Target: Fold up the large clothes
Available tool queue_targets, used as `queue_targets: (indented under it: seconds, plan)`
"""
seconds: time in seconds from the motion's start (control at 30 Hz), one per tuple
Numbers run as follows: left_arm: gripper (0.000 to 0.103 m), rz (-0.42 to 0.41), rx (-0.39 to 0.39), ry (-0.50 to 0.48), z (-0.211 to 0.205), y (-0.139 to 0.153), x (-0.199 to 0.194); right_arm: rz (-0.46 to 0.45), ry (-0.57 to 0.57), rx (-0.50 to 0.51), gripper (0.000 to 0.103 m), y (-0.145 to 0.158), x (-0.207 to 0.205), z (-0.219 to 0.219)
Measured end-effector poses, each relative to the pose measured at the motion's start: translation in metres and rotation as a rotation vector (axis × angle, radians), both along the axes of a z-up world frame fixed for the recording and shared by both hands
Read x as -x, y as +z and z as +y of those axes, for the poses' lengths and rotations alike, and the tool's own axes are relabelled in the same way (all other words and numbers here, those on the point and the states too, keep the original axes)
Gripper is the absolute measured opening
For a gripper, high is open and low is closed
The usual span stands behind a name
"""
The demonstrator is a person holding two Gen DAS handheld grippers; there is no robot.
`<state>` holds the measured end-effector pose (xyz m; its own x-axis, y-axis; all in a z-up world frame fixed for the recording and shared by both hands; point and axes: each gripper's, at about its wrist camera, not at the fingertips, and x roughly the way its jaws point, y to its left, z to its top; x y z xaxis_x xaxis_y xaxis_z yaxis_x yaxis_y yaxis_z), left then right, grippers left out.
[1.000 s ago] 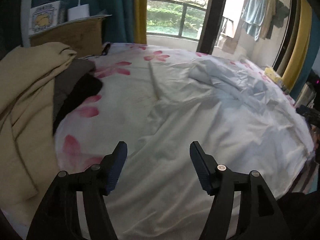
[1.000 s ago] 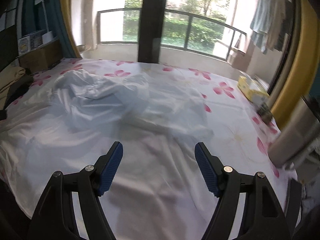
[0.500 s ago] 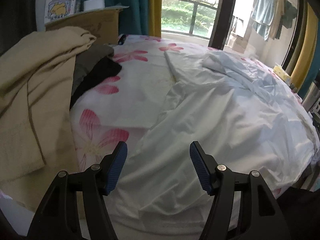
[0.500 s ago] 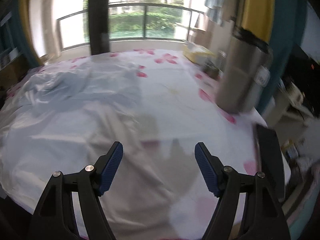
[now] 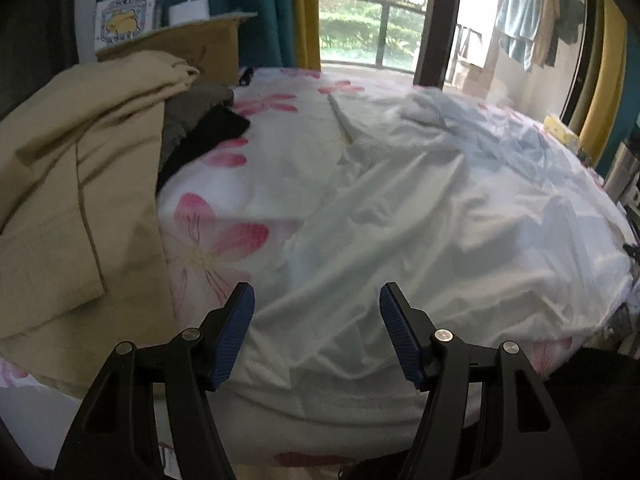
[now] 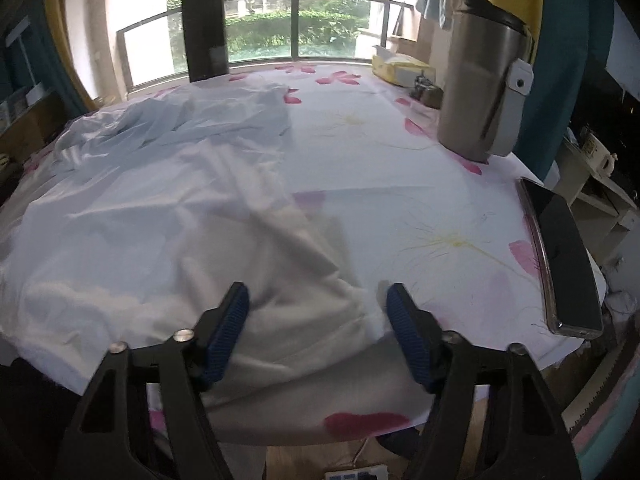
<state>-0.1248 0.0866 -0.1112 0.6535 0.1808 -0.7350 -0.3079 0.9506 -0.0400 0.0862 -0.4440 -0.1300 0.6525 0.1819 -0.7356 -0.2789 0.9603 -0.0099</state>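
both grippers point forward and downward over the near edge of a bed with a white flowered bedsheet [image 6: 420,168]. the left gripper [image 5: 316,322] hovers with its jaws spread wide and nothing between the blue pads [image 5: 234,338]; below it lies the near hem of the white garment [image 5: 400,216], close to the pink flower print of the sheet. the right gripper [image 6: 316,316] has its jaws at a medium spread; they have just been closing. the near right corner of the white garment [image 6: 168,216] lies in the gap between them, but the pads [image 6: 408,336] do not press the cloth yet.

the garment is a large, thin, white piece, spread wrinkled across the middle of the bed, its far part bunched into pale blue folds, its near edge hanging over the bed edge.

at the left side of the bed a beige cloth [image 5: 72,200] lies heaped over dark grey and black clothes [image 5: 200,132]. behind them stands an open cardboard box [image 5: 192,48]; what is in it cannot be seen. on the right side stands a tall steel tumbler [image 6: 480,88] with a dark lid, its contents hidden. a phone [image 6: 560,256] lies flat at the right edge, and a yellow packet [image 6: 400,66] sits at the far corner.
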Motion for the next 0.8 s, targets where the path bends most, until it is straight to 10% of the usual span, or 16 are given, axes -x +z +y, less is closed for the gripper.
queue_targets:
  seconds: [0.17, 0.6, 0.7, 0.77, 0.8]
  plan:
    - [0.069, 0.014, -0.210, 0.079, -0.013, 0.004, 0.007, -0.001, 0.040, -0.007, 0.043, 0.000, 0.007, 0.006]
    - [0.077, 0.036, -0.065, 0.094, 0.003, -0.005, 0.008, 0.015, 0.125, -0.113, 0.007, -0.001, 0.018, 0.020]
    - [0.046, 0.042, -0.054, 0.053, -0.004, -0.002, 0.008, 0.021, 0.124, -0.158, 0.006, -0.002, 0.017, 0.017]
    - [0.007, 0.048, -0.034, 0.012, -0.012, 0.001, 0.005, 0.031, 0.129, -0.190, 0.006, -0.002, 0.015, 0.017]
    - [0.007, 0.052, -0.033, -0.001, -0.018, 0.001, 0.003, 0.032, 0.132, -0.203, 0.006, -0.001, 0.015, 0.016]
